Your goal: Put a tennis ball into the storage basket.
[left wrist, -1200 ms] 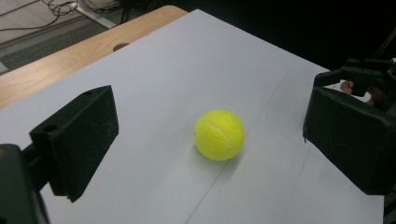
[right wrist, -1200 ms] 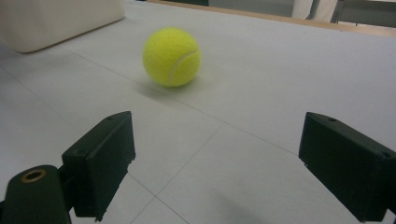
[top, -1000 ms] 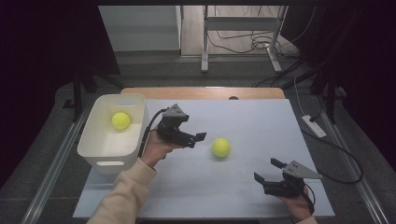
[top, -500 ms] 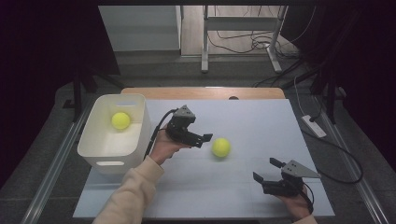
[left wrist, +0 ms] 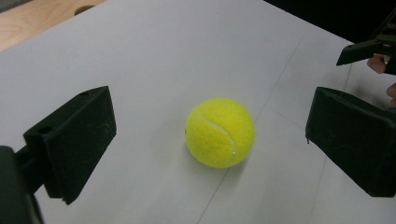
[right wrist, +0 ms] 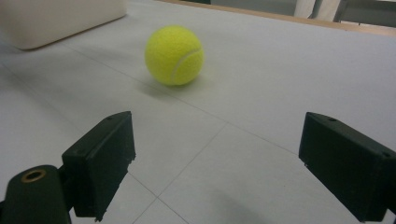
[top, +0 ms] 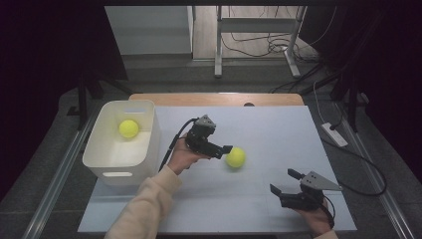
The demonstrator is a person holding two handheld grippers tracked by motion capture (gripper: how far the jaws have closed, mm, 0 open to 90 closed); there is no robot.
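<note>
Right gripper [top: 284, 183] lay nearest you, low on the white table [top: 278, 129] at your right. Its jaws stood wide apart and held nothing; in the right gripper view [right wrist: 212, 163] the ball showed well ahead, out of its reach.

Left gripper [top: 225, 149] was further out, near the table's middle, and pointed at the tennis ball [top: 235, 157]. Jaws were spread wide and nothing was gripped. In the left gripper view [left wrist: 210, 154] the ball [left wrist: 220, 132] sat on the table between the two pads, a clear gap on each side and no contact that I could see.

Judgement: the step in hand was the grasp on this ball. To do it well, you needed to bring the gripper forward and down until the pads flanked the ball's widest part, then close evenly. A pad that met the ball first, or too high, would likely have rolled it away. The ball sat slightly nearer one pad, so centring first seemed wise.

Farther left stood the white bin [top: 107, 162], with a second tennis ball [top: 129, 128] inside; probably the destination.
</note>
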